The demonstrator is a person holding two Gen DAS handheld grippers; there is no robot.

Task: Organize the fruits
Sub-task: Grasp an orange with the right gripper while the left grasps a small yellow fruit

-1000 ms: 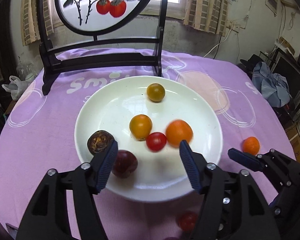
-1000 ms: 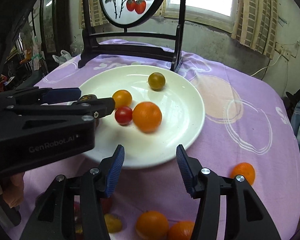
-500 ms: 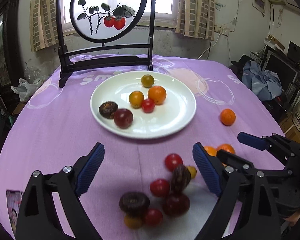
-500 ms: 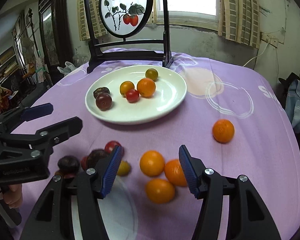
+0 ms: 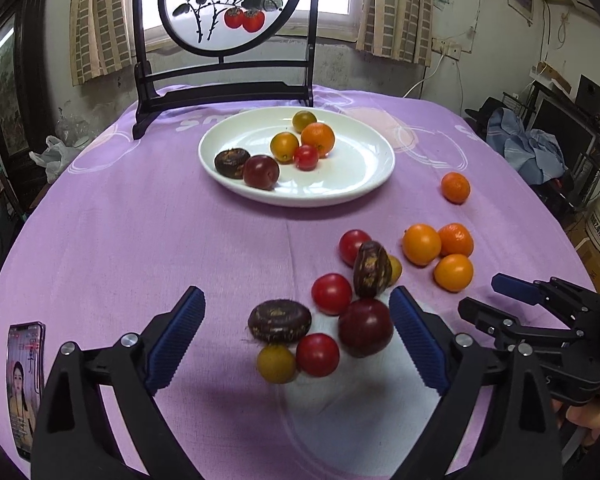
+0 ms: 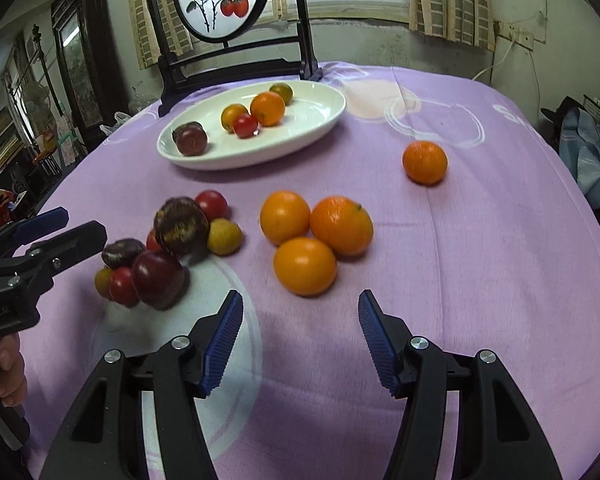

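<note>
- A phone lies flat at the far left edge of the desk, which is covered in a purple cloth, its screen lit.
- The left gripper hovers above a heap of small fruit; its jaws are opening, spread wide with nothing pressed between the blue pads.
- In the heap under it, a brown wrinkled fruit lies beside a dark plum, with a red tomato and a yellow tomato touching them on the near side.
- Further back in the same heap, another brown fruit stands on end between two more red tomatoes.
- The white plate sits beyond, towards the far side of the desk, in front of a dark wooden screen stand; it holds a brown fruit, a plum, small tomatoes and one orange, all gathered in its left half.
- Three oranges touch one another just right of the heap, directly ahead of the right gripper.
- The right gripper's jaws stand apart and empty, above bare cloth.
- A lone orange lies well apart on the right, nearer the plate.
</note>
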